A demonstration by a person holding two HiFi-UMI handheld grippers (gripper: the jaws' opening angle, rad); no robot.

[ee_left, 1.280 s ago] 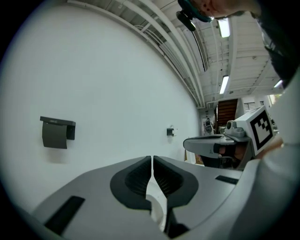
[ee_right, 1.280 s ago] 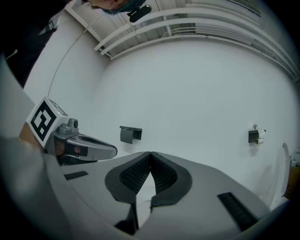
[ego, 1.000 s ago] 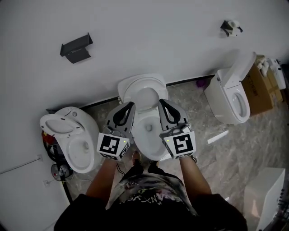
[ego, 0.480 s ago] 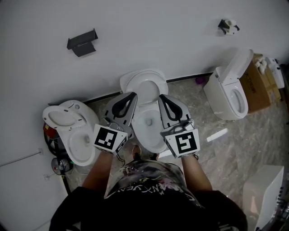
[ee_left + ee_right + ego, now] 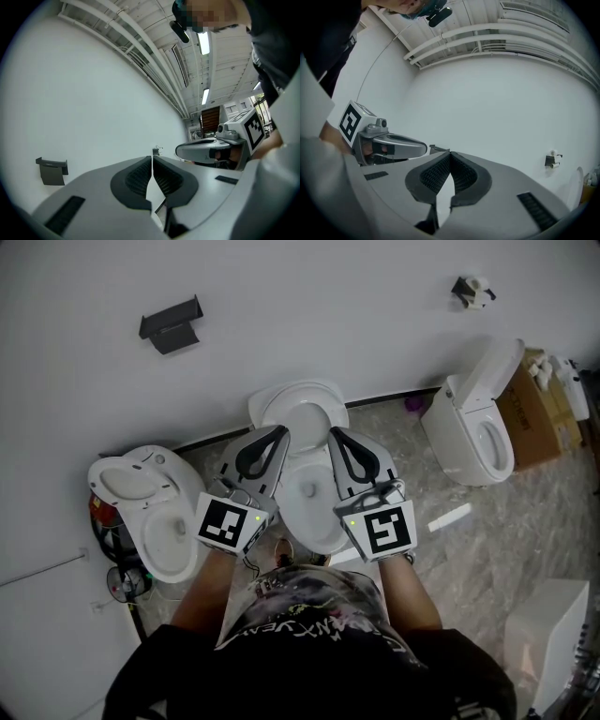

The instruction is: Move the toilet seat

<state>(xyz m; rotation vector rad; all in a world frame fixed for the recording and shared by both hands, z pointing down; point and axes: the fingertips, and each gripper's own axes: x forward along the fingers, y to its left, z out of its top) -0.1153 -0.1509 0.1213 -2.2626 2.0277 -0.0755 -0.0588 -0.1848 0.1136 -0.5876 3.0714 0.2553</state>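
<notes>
A white toilet [image 5: 305, 493] stands against the wall in the middle of the head view, its seat and lid [image 5: 300, 416] raised toward the wall and the bowl open. My left gripper [image 5: 280, 432] hovers over the bowl's left side, shut with nothing between its tips [image 5: 152, 157]. My right gripper [image 5: 335, 433] hovers over the bowl's right side, also shut and empty [image 5: 450, 153]. Both point at the white wall and neither touches the seat. In each gripper view the other gripper shows beside it.
A second white toilet [image 5: 150, 512] stands to the left, a third [image 5: 478, 432] to the right by a cardboard box [image 5: 539, 413]. A dark bracket [image 5: 171, 326] and a paper holder [image 5: 472, 290] hang on the wall. A white cabinet [image 5: 553, 634] sits bottom right.
The head view has shifted slightly, so the toilets sit a little higher and further left in frame. Both grippers stay shut over the bowl in about the same place.
</notes>
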